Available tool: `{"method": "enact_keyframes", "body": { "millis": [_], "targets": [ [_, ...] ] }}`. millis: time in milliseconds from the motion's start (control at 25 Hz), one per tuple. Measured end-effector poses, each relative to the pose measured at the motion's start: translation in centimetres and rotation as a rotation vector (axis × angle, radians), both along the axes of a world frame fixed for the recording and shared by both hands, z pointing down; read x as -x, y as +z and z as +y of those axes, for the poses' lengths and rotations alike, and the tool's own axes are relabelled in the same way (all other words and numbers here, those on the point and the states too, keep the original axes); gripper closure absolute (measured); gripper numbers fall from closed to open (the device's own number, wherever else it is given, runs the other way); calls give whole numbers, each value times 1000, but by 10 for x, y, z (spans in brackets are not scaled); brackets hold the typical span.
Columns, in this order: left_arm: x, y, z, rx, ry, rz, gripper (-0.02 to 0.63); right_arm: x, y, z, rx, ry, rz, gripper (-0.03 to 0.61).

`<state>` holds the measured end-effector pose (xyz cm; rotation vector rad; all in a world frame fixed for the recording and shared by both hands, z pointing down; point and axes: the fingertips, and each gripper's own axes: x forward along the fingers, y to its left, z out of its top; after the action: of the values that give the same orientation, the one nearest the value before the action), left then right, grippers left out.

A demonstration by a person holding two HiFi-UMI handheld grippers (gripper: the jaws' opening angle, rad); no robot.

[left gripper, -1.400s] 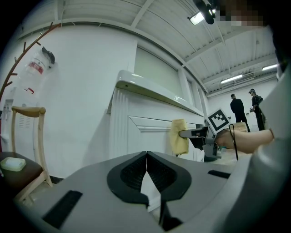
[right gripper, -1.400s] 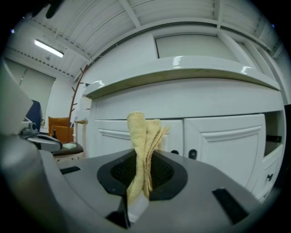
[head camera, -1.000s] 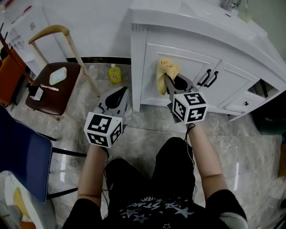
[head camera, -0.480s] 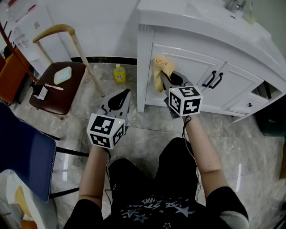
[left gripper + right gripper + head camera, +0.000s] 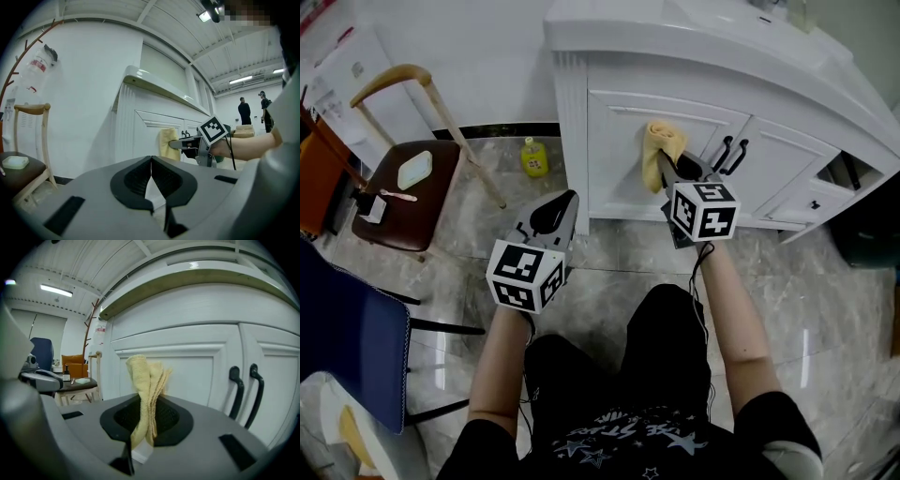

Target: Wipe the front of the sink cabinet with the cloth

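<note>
Cloth (image 5: 662, 141) has slid right across the sink cabinet (image 5: 609, 159) door toward its black handles (image 5: 729, 155), clamped in the right gripper (image 5: 668, 165) and pressed flat for wiping, while the left gripper (image 5: 570, 199), closed and empty, idles off the cabinet's left corner.

Left tongs (image 5: 567, 199) held low, jaws together — right tongs (image 5: 667, 169) outstretched, pinching the cloth (image 5: 660, 141).
</note>
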<state>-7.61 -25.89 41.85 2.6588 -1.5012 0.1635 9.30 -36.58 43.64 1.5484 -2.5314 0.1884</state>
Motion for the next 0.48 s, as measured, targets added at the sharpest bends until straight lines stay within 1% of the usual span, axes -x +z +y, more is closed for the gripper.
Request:
{"method": "enact_keyframes", "body": {
  "millis": [320, 480],
  "targets": [
    [-34, 10, -2, 12, 53, -4, 595, -68, 12, 3, 17, 129, 14, 515],
    [-46, 15, -3, 21, 72, 7, 595, -93, 17, 4, 26, 183, -4, 515]
  ]
}}
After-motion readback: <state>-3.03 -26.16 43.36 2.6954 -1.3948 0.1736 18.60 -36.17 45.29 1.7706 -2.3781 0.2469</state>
